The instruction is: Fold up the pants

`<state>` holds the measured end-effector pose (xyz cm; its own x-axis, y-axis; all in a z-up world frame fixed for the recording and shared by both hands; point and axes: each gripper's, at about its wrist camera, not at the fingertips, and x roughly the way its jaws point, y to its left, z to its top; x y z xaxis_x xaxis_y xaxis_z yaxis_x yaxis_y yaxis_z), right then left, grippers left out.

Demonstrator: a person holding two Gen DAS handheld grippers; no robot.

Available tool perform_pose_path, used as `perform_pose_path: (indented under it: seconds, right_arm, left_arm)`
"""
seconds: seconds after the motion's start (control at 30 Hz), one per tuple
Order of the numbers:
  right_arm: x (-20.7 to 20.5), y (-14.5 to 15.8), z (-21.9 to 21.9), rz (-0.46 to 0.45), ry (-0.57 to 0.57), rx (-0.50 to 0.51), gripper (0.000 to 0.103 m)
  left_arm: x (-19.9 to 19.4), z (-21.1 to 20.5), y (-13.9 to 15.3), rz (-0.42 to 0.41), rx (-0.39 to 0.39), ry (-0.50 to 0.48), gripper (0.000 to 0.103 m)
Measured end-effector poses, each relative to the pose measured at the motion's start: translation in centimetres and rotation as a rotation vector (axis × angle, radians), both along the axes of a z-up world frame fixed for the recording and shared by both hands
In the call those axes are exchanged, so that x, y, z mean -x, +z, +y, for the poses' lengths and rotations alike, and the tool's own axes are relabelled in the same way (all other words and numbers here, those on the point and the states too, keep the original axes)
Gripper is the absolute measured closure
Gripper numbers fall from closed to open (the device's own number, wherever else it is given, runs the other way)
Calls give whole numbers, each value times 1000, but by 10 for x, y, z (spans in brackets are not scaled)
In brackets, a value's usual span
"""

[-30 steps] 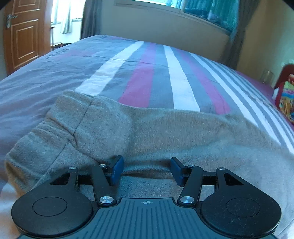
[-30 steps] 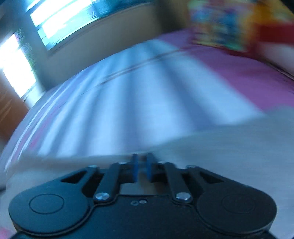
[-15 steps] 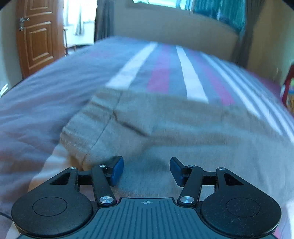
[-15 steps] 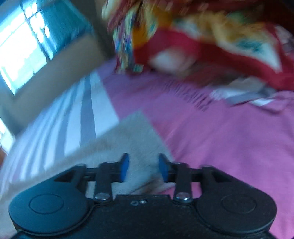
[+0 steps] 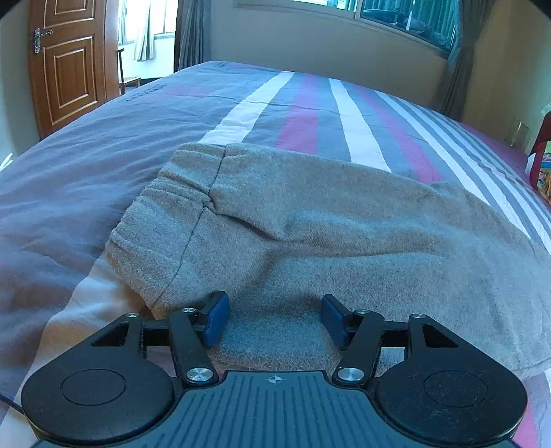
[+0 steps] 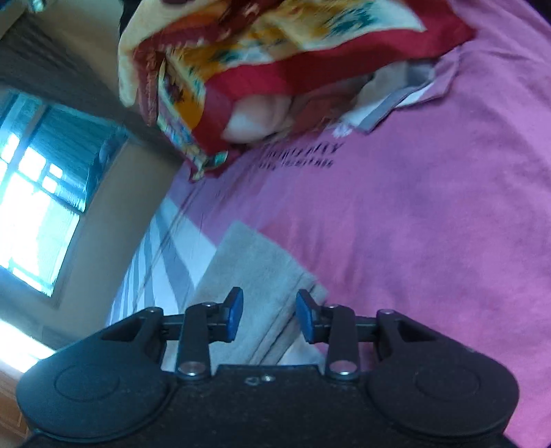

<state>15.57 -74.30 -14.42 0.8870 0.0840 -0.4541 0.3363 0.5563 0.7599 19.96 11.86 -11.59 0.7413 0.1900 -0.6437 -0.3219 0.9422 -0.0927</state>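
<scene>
Grey-beige pants (image 5: 310, 224) lie flat across the striped bed cover (image 5: 303, 113), the elastic waistband (image 5: 165, 206) at the left. My left gripper (image 5: 273, 318) hovers at the near edge of the pants. Its blue pads stand wide apart and are opening slightly; cloth lies under and between them, not pinched. In the right wrist view, rolled to one side, the hem end of a pant leg (image 6: 255, 268) lies on the pink part of the cover (image 6: 413, 241). My right gripper (image 6: 269, 315) sits over that hem, its jaws closing, with the pads still clear of the cloth.
A red and yellow patterned blanket (image 6: 275, 51) is heaped at the head of the bed, beyond the leg end. A wooden door (image 5: 65, 65) stands at the far left, and a window (image 5: 406, 20) with curtains runs along the far wall.
The right gripper went from shut to open, rolled, and swung from the striped area to the leg hem by the pink cover. The left gripper shifted, so the waistband now lies farther ahead.
</scene>
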Motion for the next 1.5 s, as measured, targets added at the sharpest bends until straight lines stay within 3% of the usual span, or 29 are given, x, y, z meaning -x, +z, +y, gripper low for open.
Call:
perform_pose_path:
  seconds: [0.07, 0.2, 0.33, 0.4, 0.5, 0.53, 0.57, 0.6, 0.67, 0.7, 0.77, 0.8, 0.87, 0.93, 1.0, 1.07, 1.13, 1.17, 1.27, 1.33, 1.43, 1.5]
  right_arm:
    - [-10, -5, -1, 27, 24, -9, 70]
    - [-22, -4, -3, 57, 53, -11, 94]
    - [-2, 6, -3, 4, 34, 19, 96]
    - [2, -3, -2, 31, 30, 21, 95]
    - [6, -9, -3, 27, 24, -15, 81]
    - [11, -7, -2, 23, 8, -2, 64]
    - [16, -5, 0, 28, -11, 8, 55]
    - [19, -7, 1, 26, -18, 3, 50]
    - [11, -12, 2, 35, 13, -14, 50]
    - [4, -14, 3, 50, 23, -10, 52]
    - [-11, -11, 3, 54, 50, 10, 67]
    - [-18, -9, 4, 59, 62, 25, 89]
    - [-18, 1, 5, 10, 69, 48, 90]
    - [0, 24, 11, -115, 59, 100, 90]
    - [13, 35, 20, -159, 57, 169, 90]
    - [7, 17, 15, -84, 52, 182, 90]
    - [-13, -26, 0, 76, 72, 56, 91]
    - [-10, -31, -5, 43, 58, 10, 90]
    - [-7, -22, 2, 45, 74, 67, 88]
    - [-7, -26, -2, 49, 86, 49, 88]
    - [-5, -28, -9, 41, 104, 5, 88]
    - [-5, -26, -8, 46, 123, 37, 87]
  left_arm:
    - [0, 0, 0, 0, -2, 0, 43]
    - [1, 1, 0, -2, 2, -8, 43]
    - [2, 1, -1, -7, 1, -8, 43]
    - [1, 0, -1, -4, -3, -8, 43]
    - [0, 0, 1, 6, -5, -14, 43]
    - [0, -1, 0, 6, -6, -15, 43]
    - [0, -1, 0, 5, -7, -14, 43]
    - [0, -1, 0, 4, -9, -12, 43]
    - [0, -4, -1, 3, -19, -9, 43]
    - [0, -5, -1, 4, -25, -8, 43]
    - [0, -4, -1, 6, -27, -10, 43]
    - [0, -3, -1, 6, -24, -12, 43]
    - [0, -2, 0, 10, -19, -14, 43]
    - [-1, -2, 0, 14, -21, -13, 43]
    - [-2, -3, -2, 15, -28, -11, 43]
    - [-3, -4, -3, 15, -33, -8, 43]
    - [-2, -4, -2, 18, -35, -9, 43]
    - [-2, -3, -1, 21, -34, -11, 43]
    - [-2, -3, -1, 22, -40, -20, 43]
    - [-1, -8, 7, 27, -65, -13, 43]
    - [23, -21, 30, -111, -128, 7, 43]
    - [34, -18, 35, -134, -147, 68, 43]
